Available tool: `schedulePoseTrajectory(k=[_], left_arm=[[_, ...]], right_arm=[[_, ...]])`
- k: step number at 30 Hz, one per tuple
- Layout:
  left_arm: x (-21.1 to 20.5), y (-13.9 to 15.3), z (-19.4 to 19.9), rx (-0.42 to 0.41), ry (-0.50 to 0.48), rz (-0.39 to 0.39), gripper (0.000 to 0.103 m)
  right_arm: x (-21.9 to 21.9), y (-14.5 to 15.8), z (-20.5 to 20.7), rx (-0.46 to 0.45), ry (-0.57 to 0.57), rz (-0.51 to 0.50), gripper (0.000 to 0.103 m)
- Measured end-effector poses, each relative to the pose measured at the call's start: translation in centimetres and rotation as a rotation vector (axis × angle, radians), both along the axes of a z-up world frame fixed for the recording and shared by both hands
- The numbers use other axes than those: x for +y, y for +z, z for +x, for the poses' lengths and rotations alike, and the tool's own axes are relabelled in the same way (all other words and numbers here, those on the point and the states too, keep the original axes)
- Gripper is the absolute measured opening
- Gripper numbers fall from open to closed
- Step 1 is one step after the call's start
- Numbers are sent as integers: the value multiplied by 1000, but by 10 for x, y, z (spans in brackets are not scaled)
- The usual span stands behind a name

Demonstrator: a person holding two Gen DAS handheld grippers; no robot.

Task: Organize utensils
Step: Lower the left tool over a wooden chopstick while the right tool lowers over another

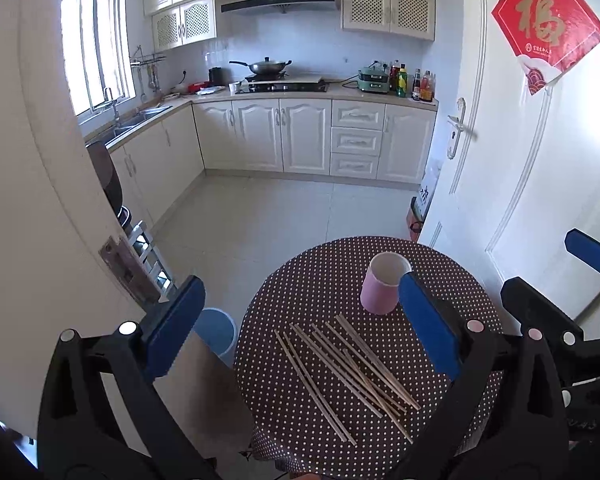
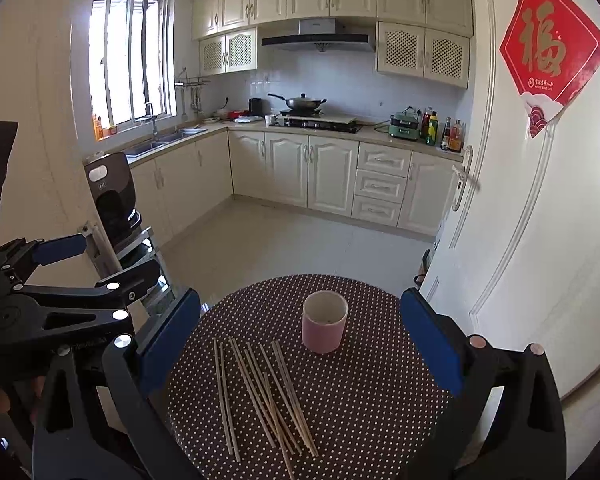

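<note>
Two grippers: left gripper and right gripper, both above the near edge, jaws spread wide, holding nothing
Chopsticks: loose fan, lying flat on the tabletop, near-left of the cup
Cup: pink, upright, toward the far side, apart from the chopsticks
Tabletop: round, dark polka-dot cover

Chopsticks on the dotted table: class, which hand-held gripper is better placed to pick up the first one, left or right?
Probably left. The chopsticks lie between the open left hand-held gripper's fingers; in the right view they sit left of the right hand-held gripper's centre, near the pink cup.
</note>
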State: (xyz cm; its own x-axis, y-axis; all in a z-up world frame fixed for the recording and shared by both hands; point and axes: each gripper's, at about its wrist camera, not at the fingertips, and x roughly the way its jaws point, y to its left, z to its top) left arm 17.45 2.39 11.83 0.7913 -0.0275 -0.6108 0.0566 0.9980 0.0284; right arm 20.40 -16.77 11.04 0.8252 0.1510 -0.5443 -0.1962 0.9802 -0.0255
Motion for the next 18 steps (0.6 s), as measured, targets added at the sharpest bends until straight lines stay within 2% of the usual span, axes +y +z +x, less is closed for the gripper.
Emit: schedulePoseTrajectory(k=[7,10,14,16,18], left_arm=[[11,-17,0,83,-9,-35,96],[19,-33,4,161,-32,-44,95],[41,-69,11,313,-28,-129,95],[49,-83,10,347,-20,-142,95],[51,-92,9,369,-33,-142,95]], right_arm=[[13,-9,-2,40,30,-31,96],[19,-18,-1,71,45,-40,96],[28,-34,2,126,51,-44,94],[32,-45,5,174,49,-36,85],[32,-56,8,215,36,-38,81]])
